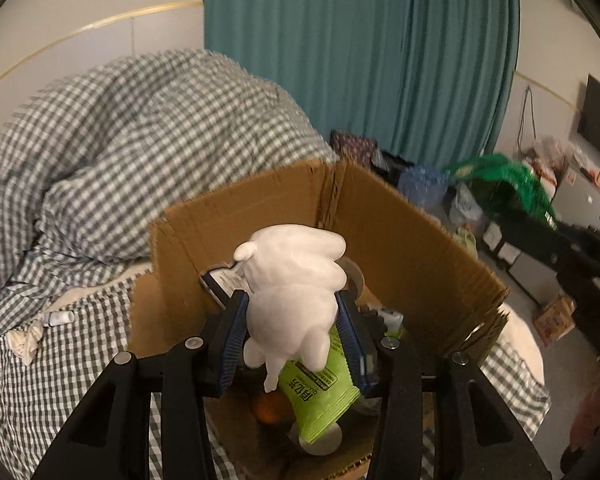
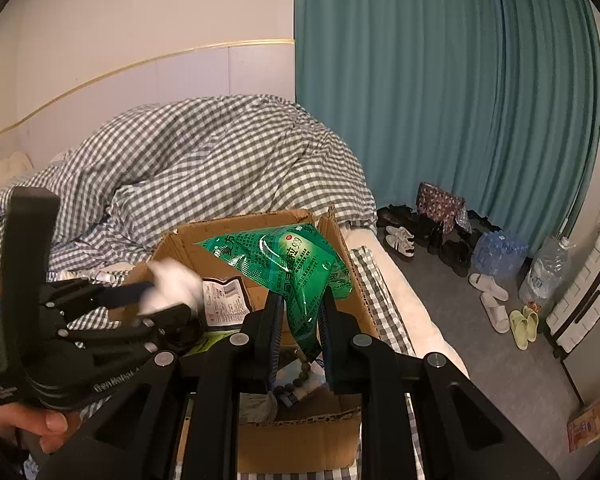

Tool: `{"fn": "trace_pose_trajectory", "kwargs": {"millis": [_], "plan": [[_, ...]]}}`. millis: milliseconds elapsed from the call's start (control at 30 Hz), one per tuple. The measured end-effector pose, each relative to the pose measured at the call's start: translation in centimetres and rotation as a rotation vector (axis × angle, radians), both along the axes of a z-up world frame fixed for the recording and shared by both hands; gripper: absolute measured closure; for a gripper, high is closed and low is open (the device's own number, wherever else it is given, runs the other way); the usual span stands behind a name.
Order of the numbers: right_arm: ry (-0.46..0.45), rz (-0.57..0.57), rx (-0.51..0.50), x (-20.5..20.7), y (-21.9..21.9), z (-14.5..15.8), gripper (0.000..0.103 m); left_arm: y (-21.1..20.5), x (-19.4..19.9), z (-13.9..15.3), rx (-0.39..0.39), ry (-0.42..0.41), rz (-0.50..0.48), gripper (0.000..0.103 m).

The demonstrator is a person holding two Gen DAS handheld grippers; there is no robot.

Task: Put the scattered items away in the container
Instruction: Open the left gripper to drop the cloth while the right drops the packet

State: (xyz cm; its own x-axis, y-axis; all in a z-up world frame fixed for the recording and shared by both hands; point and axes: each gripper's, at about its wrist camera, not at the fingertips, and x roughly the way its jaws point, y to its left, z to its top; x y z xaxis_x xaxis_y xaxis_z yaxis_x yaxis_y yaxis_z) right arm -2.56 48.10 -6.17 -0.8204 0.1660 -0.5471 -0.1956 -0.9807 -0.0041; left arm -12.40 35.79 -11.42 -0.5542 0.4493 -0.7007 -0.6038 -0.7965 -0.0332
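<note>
My left gripper is shut on a white figurine, with a blue pad against each of its sides, above the open cardboard box. The right wrist view shows that gripper at the left with the figurine blurred. My right gripper is shut on the lower end of a dark green packet, which hangs over the box. Inside the box lie a lime green packet, an orange, a black-and-white pouch and a bead bracelet.
The box sits on a bed with a heaped checked duvet behind it. A small white tube lies on the sheet at the left. A teal curtain, shoes, water bottles and slippers are on the right.
</note>
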Motion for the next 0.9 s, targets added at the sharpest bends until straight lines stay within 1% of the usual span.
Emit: {"fn": "trace_pose_trajectory", "kwargs": {"millis": [67,133,233,300,433,533,733,900], "plan": [[-0.006,0.002,-0.004,-0.5,0.2,-0.4,0.087,0.6,-0.3,-0.7,-0.028,-0.008,-0.017,0.043],[-0.013,0.004,-0.008,-1.0,0.3,-0.9,0.087,0.6,-0.3,-0.9,-0.025,0.004,-0.023,0.022],[-0.027,0.010,-0.014,-1.8,0.2,-1.5,0.087,0.1,0.0,-0.6,0.005,0.029,-0.026,0.012],[-0.039,0.014,-0.016,-2.5,0.1,-2.0,0.087,-0.3,0.0,-0.4,0.006,0.047,-0.016,0.007],[-0.069,0.028,-0.027,-3.9,-0.4,-3.0,0.087,-1.6,0.0,-0.1,0.001,0.075,0.014,0.004],[-0.105,0.043,-0.031,-5.1,-1.0,-4.0,0.086,-3.1,-0.3,0.2,0.011,0.086,0.041,0.004],[-0.188,0.066,-0.041,-7.2,-2.2,-6.0,0.086,-6.0,-0.9,1.0,0.050,0.080,0.088,0.003],[-0.241,0.059,-0.044,-7.9,-2.7,-7.3,0.086,-7.3,-1.2,1.3,0.071,0.078,0.101,0.003]]}}
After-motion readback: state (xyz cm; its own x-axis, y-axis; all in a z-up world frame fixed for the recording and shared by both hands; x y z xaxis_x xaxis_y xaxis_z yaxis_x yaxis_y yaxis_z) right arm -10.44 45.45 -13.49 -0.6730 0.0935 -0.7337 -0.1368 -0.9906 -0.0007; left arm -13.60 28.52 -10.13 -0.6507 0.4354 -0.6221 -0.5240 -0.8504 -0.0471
